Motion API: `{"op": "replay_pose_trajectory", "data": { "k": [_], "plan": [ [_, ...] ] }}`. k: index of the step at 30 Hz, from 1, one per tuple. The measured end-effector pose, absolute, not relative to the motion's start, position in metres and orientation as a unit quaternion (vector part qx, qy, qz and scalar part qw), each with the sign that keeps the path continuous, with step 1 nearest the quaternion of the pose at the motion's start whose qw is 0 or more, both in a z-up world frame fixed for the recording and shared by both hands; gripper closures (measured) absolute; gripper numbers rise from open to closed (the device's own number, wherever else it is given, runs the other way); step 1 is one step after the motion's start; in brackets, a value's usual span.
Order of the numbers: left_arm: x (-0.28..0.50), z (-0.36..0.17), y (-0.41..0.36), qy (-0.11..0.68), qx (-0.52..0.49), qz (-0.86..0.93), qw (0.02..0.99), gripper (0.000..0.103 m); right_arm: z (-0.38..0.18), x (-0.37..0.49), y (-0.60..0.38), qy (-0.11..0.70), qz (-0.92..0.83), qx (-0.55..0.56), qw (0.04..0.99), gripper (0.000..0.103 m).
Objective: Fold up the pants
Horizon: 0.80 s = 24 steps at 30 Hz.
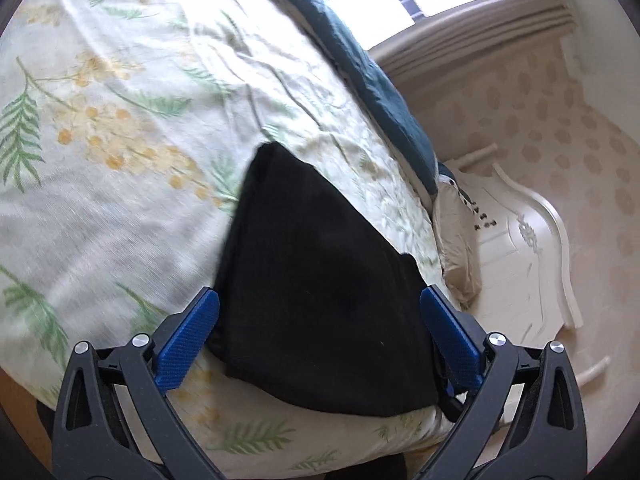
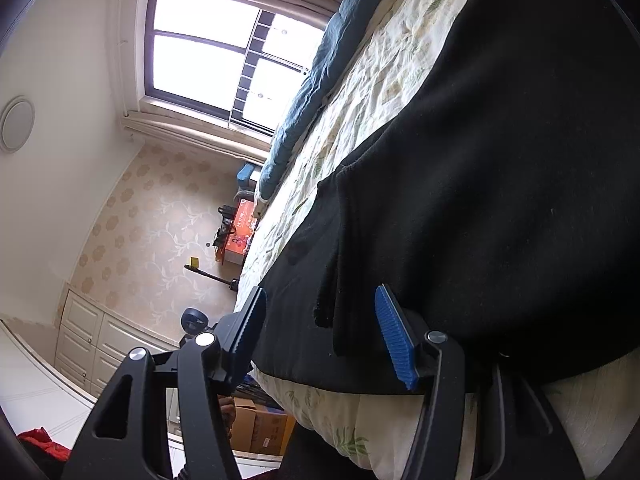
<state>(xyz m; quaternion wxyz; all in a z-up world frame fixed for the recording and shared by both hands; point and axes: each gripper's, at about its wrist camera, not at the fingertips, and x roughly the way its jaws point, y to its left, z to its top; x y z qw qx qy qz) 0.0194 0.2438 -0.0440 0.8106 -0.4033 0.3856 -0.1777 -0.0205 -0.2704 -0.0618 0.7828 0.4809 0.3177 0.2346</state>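
Black pants [image 1: 320,280] lie on a bed with a floral sheet [image 1: 120,140], near its near edge. My left gripper [image 1: 320,332] is open, its blue pads [image 1: 188,340] spread wide either side of the pants' near end, holding nothing. In the right wrist view the pants [image 2: 480,200] fill the right half, with layered edges near the bed's edge. My right gripper [image 2: 320,336] is open, its blue pads [image 2: 394,336] straddling the pants' layered edge [image 2: 332,300] without closing on it.
A dark teal blanket [image 1: 372,80] lies along the far side of the bed. A cream headboard [image 1: 532,240] and a pillow [image 1: 456,240] are at the right. A window [image 2: 208,52], white cabinets [image 2: 92,340], an orange box [image 2: 240,236] and cardboard boxes [image 2: 260,424] stand beyond the bed.
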Motion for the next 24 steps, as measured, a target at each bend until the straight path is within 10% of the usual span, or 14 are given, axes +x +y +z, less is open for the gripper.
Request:
{"op": "replay_pose_trajectory", "data": {
  "k": [12, 17, 24],
  "plan": [
    [0.062, -0.046, 0.222, 0.445, -0.344, -0.274, 0.78, 0.007, -0.062, -0.022, -0.271, 0.314, 0.226, 0.483, 0.786, 0.046],
    [0.075, -0.066, 0.205, 0.484, -0.35, -0.272, 0.755, 0.08, -0.063, -0.023, -0.271, 0.312, 0.222, 0.484, 0.787, 0.046],
    [0.065, -0.06, 0.209, 0.471, -0.379, -0.278, 0.747, 0.089, -0.061, -0.025, -0.27, 0.305, 0.22, 0.482, 0.791, 0.042]
  ]
}}
